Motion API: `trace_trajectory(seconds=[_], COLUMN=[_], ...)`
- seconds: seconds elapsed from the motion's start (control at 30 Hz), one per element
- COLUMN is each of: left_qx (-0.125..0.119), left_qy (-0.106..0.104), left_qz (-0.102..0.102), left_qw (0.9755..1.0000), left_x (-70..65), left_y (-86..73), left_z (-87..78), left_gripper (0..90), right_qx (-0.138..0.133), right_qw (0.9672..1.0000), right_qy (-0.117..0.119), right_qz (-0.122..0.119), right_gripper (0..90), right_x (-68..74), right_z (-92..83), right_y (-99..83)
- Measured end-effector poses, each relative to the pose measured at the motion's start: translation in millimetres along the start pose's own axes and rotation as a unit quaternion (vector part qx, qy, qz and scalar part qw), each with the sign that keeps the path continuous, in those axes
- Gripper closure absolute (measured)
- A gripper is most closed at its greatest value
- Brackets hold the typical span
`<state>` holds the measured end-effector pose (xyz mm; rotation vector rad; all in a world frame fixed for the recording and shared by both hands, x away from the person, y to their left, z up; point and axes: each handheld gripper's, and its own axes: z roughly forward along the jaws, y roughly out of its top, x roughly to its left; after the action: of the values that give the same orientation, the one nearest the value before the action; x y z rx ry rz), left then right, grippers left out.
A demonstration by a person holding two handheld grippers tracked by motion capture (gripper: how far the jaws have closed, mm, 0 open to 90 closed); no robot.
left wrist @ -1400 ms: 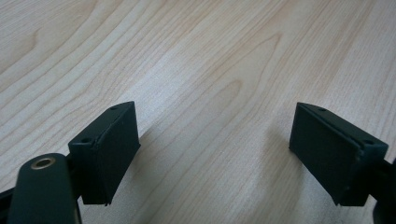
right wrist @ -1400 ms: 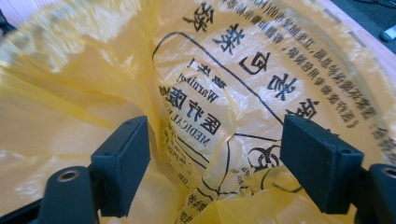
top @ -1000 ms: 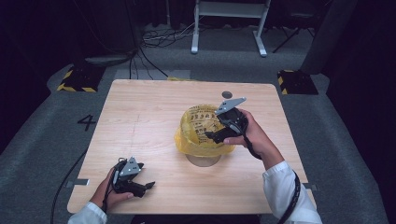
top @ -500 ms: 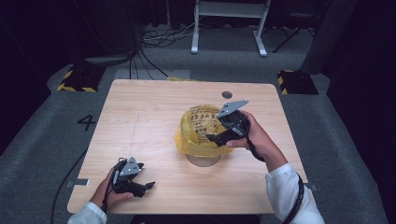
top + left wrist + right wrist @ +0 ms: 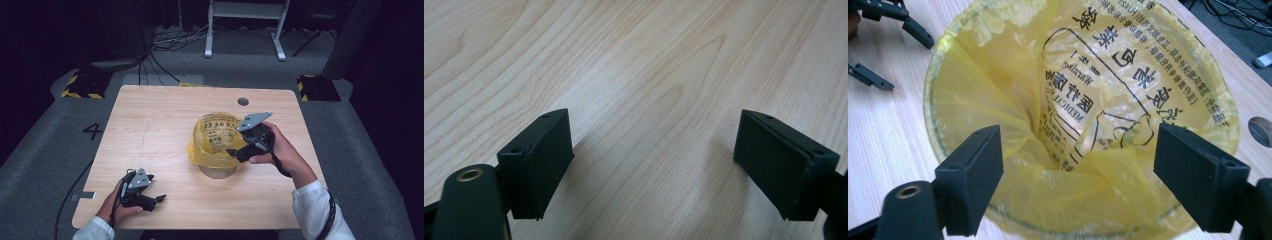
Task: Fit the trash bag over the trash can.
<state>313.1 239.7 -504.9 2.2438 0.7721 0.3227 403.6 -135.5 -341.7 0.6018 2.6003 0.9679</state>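
A yellow plastic bag [image 5: 214, 137] with black print lines a clear round bin [image 5: 217, 172] at the middle of the wooden table [image 5: 150, 130]. My right gripper [image 5: 234, 153] hovers at the bag's right rim, held by a hand in a white sleeve. In the right gripper view it [image 5: 1075, 147] is open, its jaws wide apart over the near rim of the bag [image 5: 1083, 100], gripping nothing. My left gripper [image 5: 156, 201] rests low near the table's front left edge. In the left gripper view it [image 5: 654, 137] stands open over bare wood.
A round cable hole [image 5: 243, 101] sits in the table behind the bin. A white metal frame [image 5: 245, 25] and cables lie on the floor beyond the table. Yellow-black striped blocks [image 5: 80, 85] flank the far corners.
My right gripper has shifted slightly right and toward the person at the bag's rim. The left gripper has stayed put.
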Motion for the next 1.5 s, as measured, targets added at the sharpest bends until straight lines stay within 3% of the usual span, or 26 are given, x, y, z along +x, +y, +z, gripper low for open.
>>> trace_trajectory(seconds=[0.67,0.93,1.17,1.5], left_qx=[0.000,0.000,0.000,0.000], left_qy=[0.001,0.001,0.000,0.000], left_qz=[0.001,0.001,-0.002,-0.002], left_qw=[1.0000,1.0000,1.0000,1.0000], left_x=[0.1,0.1,0.0,-0.1], left_y=[0.0,0.1,0.3,0.3], left_z=[-0.1,-0.1,0.4,0.4], left_gripper=[15.5,15.5,15.3,15.3], right_qx=[-0.007,-0.012,0.003,0.015], right_qw=[0.9996,0.9992,0.9981,0.9975], right_qy=[-0.006,-0.019,-0.037,-0.043], right_qz=[-0.025,-0.032,-0.050,-0.054], right_gripper=[21.6,22.2,21.8,21.7], right_x=[10.6,11.2,13.7,15.9], right_z=[-20.3,-25.5,-24.3,-23.0], right_y=[-11.9,-27.5,-43.9,-62.4])
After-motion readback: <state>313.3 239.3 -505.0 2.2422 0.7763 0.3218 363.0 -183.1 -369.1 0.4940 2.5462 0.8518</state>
